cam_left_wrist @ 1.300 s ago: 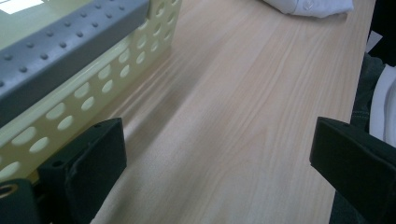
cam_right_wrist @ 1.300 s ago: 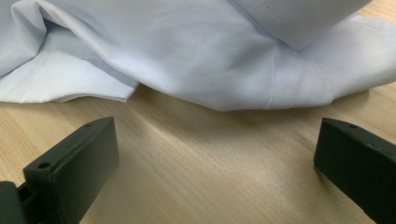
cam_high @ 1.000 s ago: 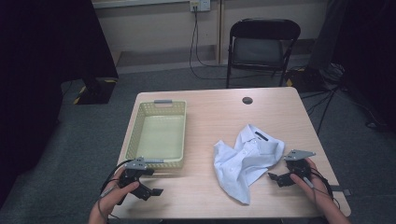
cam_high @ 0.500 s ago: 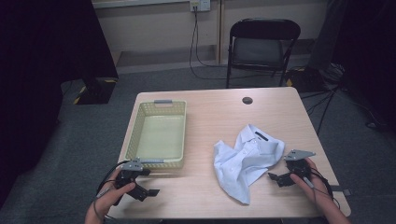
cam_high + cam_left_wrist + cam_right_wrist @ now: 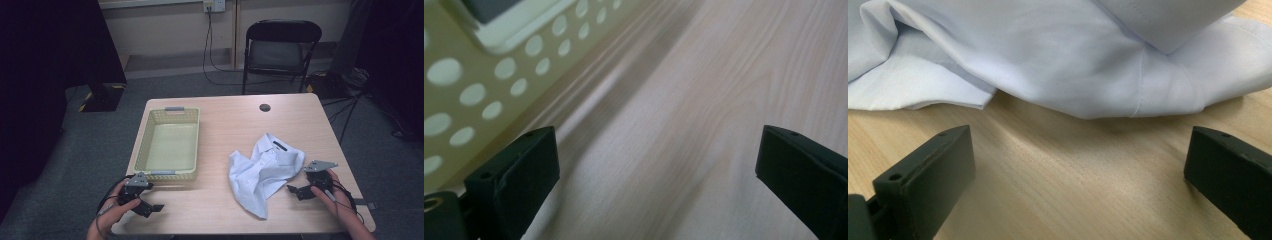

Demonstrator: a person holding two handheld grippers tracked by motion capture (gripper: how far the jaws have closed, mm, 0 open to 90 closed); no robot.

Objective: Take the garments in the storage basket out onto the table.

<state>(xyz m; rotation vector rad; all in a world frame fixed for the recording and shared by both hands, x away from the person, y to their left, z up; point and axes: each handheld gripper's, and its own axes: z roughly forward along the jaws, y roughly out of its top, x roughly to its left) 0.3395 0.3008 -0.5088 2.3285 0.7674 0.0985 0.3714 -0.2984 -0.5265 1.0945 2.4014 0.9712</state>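
At the desk's near edge both tools wait with jaws spread wide and empty: the left gripper point(image 5: 145, 206) by the near-left corner, just in front of the yellow basket point(image 5: 169, 173); the right gripper point(image 5: 302, 191) near the right edge, aimed at the crumpled white shirt point(image 5: 265, 167) just ahead; judging by this, the reach is starting, and next calls for pinching a hem point(image 5: 1128, 107); the wooden desk point(image 5: 235, 120) carries a grommet point(image 5: 265, 107); beyond, a folding chair point(image 5: 280, 50) on grey floor.
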